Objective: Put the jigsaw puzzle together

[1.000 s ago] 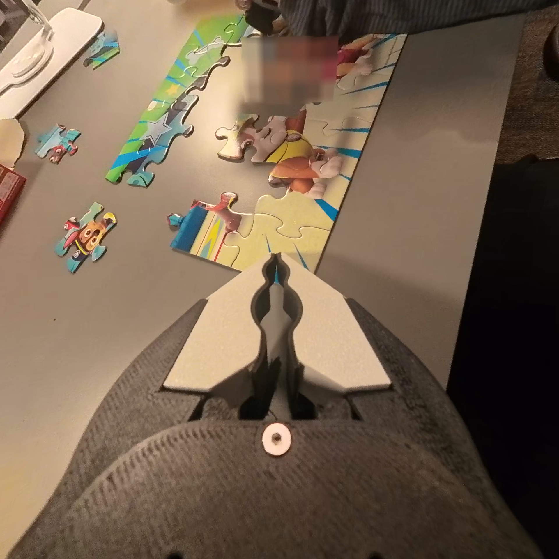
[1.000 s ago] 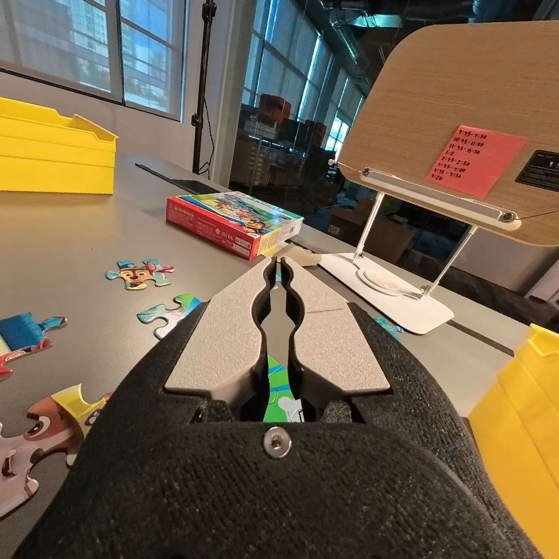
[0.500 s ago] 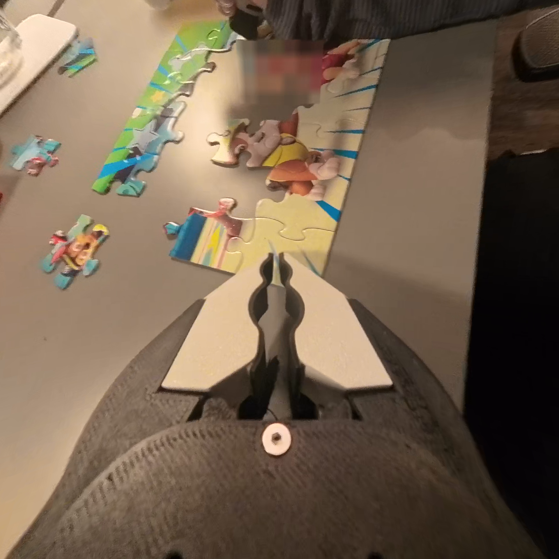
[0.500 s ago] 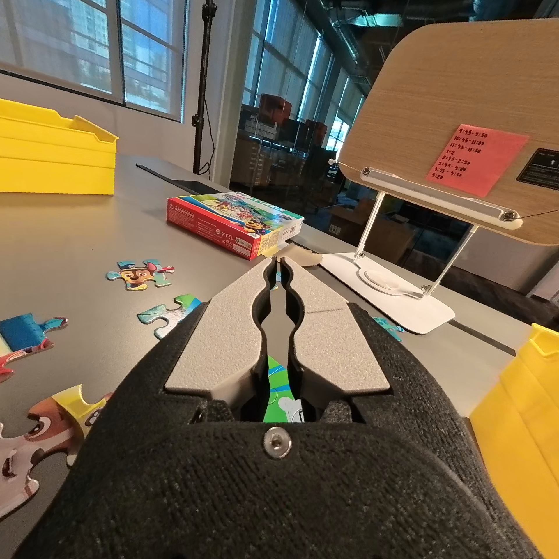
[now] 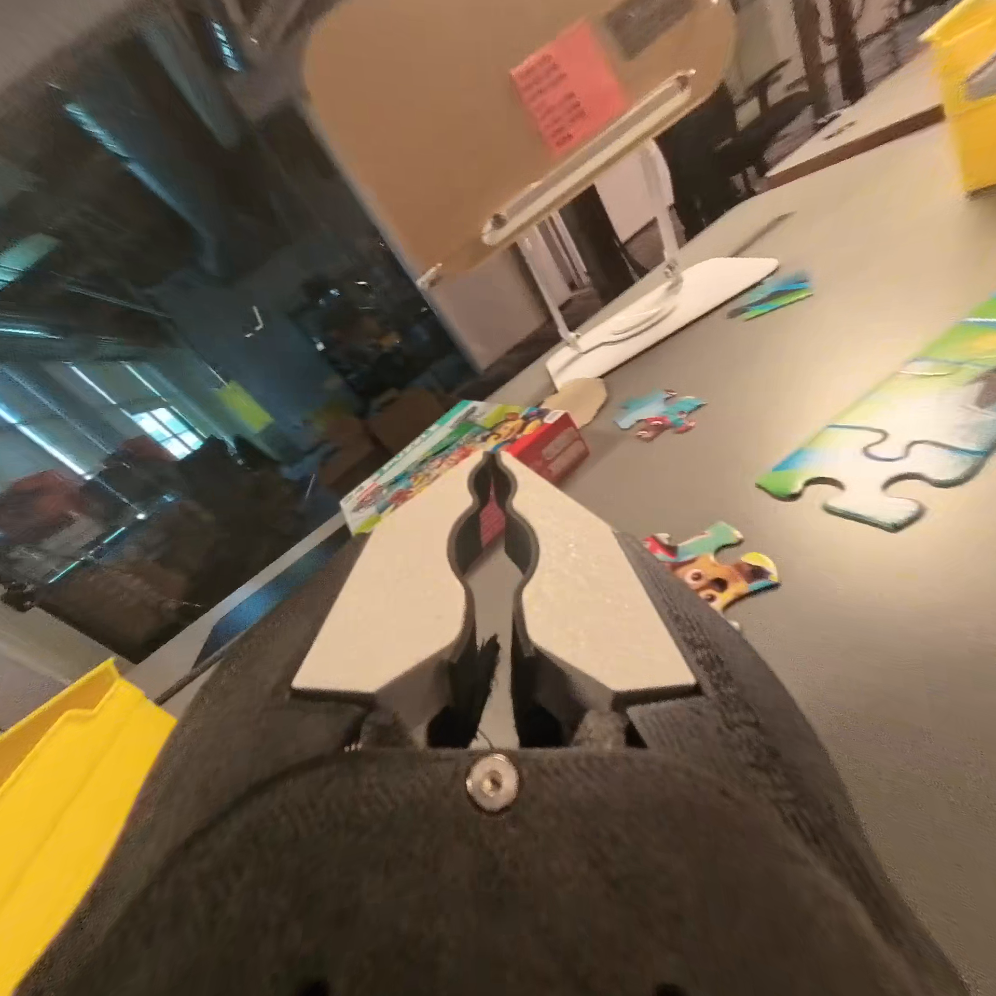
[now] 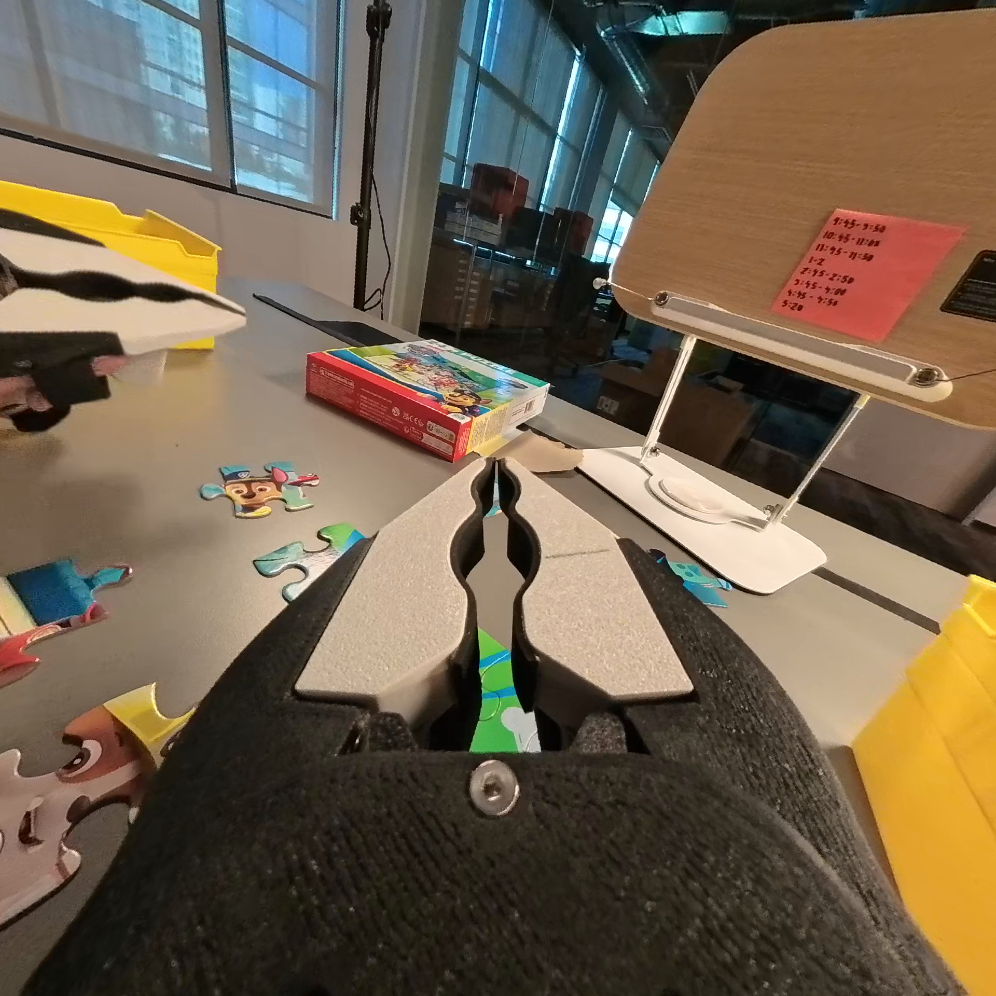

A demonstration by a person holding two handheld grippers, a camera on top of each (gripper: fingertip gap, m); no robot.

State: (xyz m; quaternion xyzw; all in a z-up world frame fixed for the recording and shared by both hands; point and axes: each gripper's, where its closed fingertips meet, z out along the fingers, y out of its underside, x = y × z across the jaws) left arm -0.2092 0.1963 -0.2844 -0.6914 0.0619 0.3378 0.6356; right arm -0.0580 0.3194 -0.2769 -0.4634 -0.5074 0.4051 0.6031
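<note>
The left gripper (image 5: 495, 457), fingertips closed together with nothing between them, hangs above the grey table (image 5: 808, 442) at the left of the right wrist view, nearest the red puzzle box (image 5: 458, 458) and a loose dog-picture puzzle piece (image 5: 711, 566). The right gripper (image 6: 495, 462), also closed and bare, sits low over the green assembled puzzle strip (image 6: 493, 695), its tips pointing at the box's torn cardboard flap (image 6: 544, 455).
</note>
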